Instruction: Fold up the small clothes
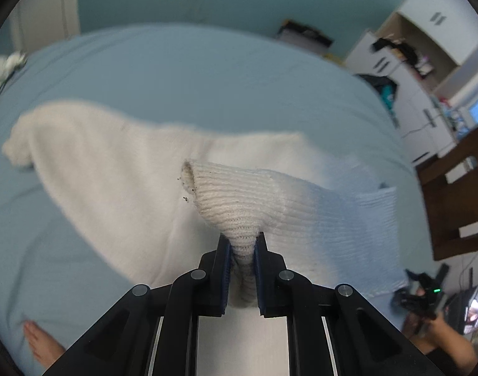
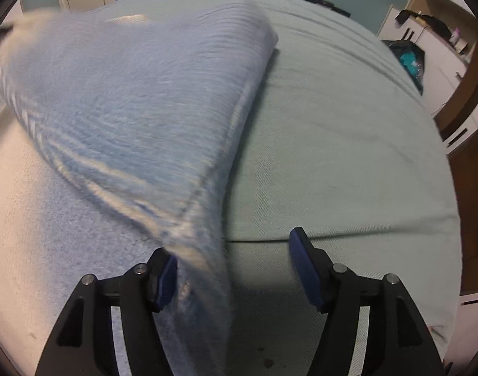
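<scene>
1. Sweater: in the left wrist view it's a white knit with a light blue part toward the right, spread out on the bed, which has a pale blue sheet.
2. Same view, the left tongs are pinched tight on a ribbed white cuff, which is lifted up off the rest of the knit.
3. Low right in that view you can see the right tongs in the person's hand, too small and blurry to tell how they stand. A bare foot is at the bottom left and white drawers stand past the bed.
4. Right wrist view: the right tongs are spread wide. A blurry blue flap of the sweater hangs between the fingers, against the left finger pad, well apart from the right one.
5. The bed sheet fills the right half there.
</scene>
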`<control>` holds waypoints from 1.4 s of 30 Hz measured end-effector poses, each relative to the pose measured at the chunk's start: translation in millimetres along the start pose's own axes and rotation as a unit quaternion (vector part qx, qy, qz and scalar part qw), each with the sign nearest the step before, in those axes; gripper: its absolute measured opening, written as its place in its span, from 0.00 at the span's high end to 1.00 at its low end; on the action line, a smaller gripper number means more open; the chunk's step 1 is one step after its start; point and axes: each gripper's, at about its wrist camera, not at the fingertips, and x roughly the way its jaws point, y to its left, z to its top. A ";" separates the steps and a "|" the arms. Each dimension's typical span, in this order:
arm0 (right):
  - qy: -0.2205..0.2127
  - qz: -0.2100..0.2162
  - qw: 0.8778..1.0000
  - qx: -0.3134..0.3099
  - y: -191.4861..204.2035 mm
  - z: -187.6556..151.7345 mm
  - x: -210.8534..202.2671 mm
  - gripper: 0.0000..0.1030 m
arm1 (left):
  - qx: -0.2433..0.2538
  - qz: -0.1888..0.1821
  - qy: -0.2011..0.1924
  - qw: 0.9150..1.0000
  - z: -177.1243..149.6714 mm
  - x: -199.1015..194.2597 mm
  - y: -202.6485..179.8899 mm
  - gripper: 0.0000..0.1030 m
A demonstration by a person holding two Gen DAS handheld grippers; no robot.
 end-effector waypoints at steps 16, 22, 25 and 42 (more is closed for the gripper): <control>-0.021 0.160 0.959 0.231 -105.1 157.1 30.3 0.19 | -0.041 -0.038 -0.044 0.997 -8.1 0.0 24.2 0.00; -0.001 0.170 0.944 0.282 -94.1 180.4 90.2 0.27 | -0.045 -0.033 -0.029 0.998 0.4 17.0 25.1 0.00; -0.001 0.104 0.971 0.214 -69.2 182.2 86.7 0.76 | -0.030 -0.025 -0.025 0.999 -2.6 17.5 24.6 0.00; -0.030 0.173 0.907 0.384 -197.7 147.1 65.5 0.67 | 0.017 0.006 -0.010 1.000 -23.9 43.7 7.3 0.00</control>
